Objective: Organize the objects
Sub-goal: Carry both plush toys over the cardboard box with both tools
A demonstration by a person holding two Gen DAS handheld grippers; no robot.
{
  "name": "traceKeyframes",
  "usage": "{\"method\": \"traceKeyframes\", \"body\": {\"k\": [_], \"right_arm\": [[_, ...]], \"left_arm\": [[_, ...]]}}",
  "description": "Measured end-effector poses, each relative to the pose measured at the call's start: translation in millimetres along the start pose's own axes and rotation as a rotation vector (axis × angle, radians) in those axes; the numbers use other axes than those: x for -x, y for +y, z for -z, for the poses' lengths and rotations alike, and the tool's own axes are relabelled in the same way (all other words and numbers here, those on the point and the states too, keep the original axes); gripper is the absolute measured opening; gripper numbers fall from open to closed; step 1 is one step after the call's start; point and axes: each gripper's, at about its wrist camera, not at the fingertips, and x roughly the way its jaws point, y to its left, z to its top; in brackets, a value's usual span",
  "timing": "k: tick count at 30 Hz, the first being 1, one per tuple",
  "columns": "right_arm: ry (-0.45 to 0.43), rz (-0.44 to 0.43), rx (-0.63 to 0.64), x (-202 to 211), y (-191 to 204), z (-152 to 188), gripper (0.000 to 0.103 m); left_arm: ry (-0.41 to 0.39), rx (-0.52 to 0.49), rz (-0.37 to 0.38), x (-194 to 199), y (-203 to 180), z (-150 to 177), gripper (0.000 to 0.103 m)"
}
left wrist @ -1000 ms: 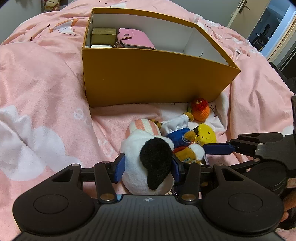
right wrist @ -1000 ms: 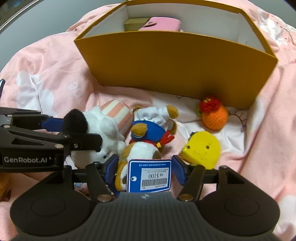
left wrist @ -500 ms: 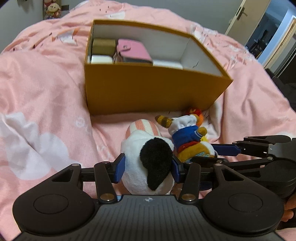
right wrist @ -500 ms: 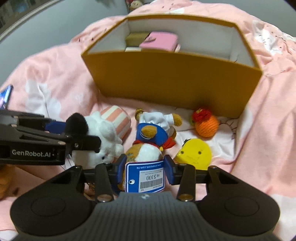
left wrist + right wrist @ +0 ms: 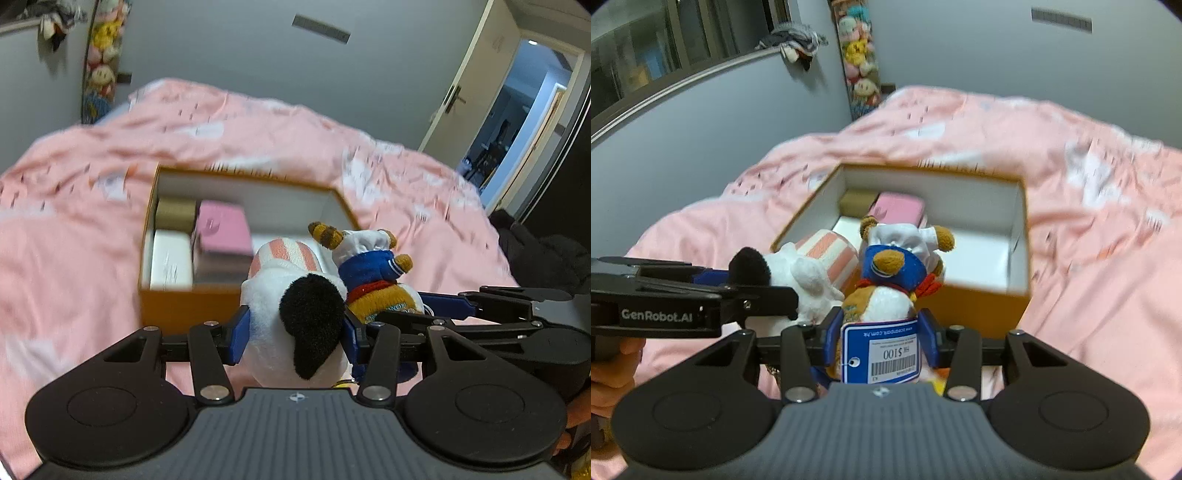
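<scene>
Two plush toys aloft before one box (image 5: 982, 306): left gripper (image 5: 295, 332) clamps dog (image 5: 291, 314), right gripper (image 5: 882, 341) clamps bear (image 5: 886, 288); long axes run away from cameras.

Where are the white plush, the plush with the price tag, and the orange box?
white plush (image 5: 273, 291): left wrist view, on its white body beside the black ear.
plush with the price tag (image 5: 886, 302): right wrist view, on its white belly above the tag.
orange box (image 5: 982, 314): right wrist view, on its near outer wall.
</scene>
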Motion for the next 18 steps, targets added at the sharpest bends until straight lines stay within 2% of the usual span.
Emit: {"method": "traceKeyframes", "body": {"k": [5,11,18], "right_arm": [[-0.049,0.060,0.044,2,-16,-29,0.045],[-0.057,0.099,0.062,-14,-39,-57,0.046],[-0.004,0.097,0.091,-55,-60,-78,0.046]], "left_arm": [[-0.054,-0.021,0.014,-12,-12,-31,0.056],[-0.068,0.010,0.039,-41,-15,-60,0.056],[-0.018,0.050,0.073,-83,-2,-74,0.056]]}}
